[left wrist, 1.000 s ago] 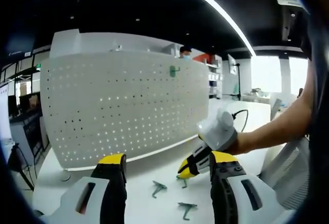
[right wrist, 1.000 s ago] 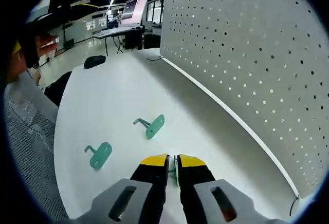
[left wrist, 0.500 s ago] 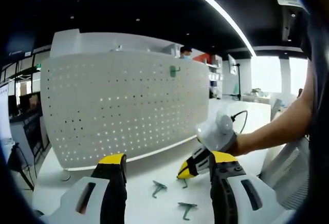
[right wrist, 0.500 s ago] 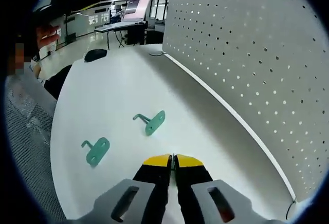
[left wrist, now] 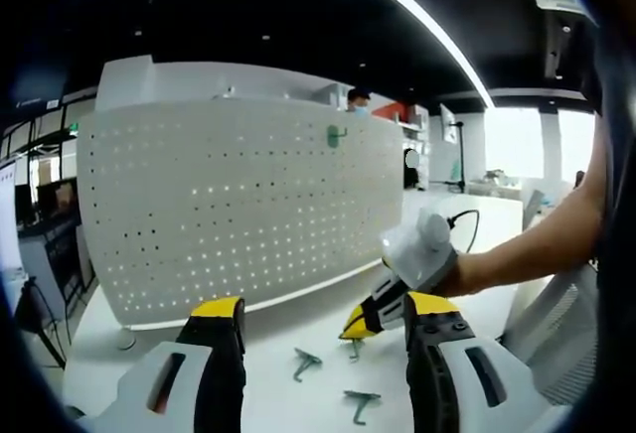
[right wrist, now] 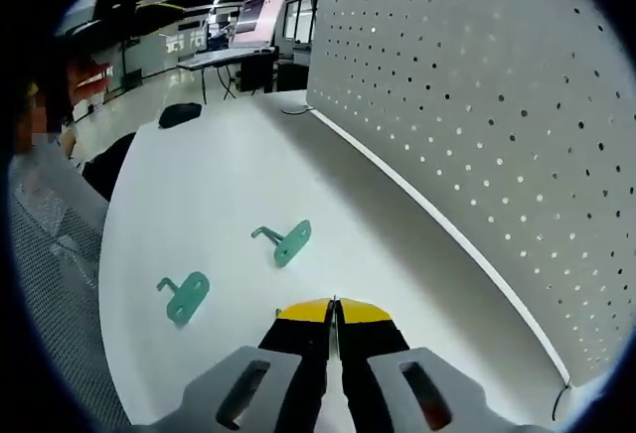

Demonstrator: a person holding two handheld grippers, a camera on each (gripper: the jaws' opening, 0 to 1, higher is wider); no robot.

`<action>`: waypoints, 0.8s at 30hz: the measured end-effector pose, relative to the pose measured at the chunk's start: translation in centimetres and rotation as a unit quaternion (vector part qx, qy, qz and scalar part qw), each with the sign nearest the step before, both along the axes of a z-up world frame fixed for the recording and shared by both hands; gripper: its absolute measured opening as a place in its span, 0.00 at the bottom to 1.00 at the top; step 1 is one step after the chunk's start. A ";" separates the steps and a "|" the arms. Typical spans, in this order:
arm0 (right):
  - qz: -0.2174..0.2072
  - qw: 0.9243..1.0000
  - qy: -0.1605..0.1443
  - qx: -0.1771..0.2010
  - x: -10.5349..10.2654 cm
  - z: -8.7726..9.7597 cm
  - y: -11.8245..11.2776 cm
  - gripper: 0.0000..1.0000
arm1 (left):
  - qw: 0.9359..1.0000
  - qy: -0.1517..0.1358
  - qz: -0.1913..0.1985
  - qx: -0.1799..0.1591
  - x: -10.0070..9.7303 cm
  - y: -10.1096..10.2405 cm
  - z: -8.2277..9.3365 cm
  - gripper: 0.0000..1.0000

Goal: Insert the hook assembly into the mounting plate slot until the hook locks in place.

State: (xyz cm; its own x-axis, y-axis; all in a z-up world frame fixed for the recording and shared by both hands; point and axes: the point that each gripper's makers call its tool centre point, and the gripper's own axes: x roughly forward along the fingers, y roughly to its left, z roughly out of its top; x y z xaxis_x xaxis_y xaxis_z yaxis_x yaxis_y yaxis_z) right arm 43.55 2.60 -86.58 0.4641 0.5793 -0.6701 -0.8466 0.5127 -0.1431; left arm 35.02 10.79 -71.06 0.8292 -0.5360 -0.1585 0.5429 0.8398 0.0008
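Green hook [right wrist: 281,242], stem pointing left, flat

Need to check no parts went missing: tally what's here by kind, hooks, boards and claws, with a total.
Green hooks: 4, with one hung on the board, two loose on the table at and, and one in the right claw
White pegboard: 1
Claws: 2, the left claw and the right claw
Total: 7
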 end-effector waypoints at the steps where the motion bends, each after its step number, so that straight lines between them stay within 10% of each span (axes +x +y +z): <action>1: -0.001 1.000 0.000 0.001 0.0 0.1 0.0 0.01 | 1.000 0.000 -0.001 0.001 0.0 0.0 0.0 0.66; 24: -0.020 0.999 -0.025 0.034 0.6 3.0 0.0 0.00 | 1.000 0.000 -0.001 0.003 -0.1 0.0 0.0 0.66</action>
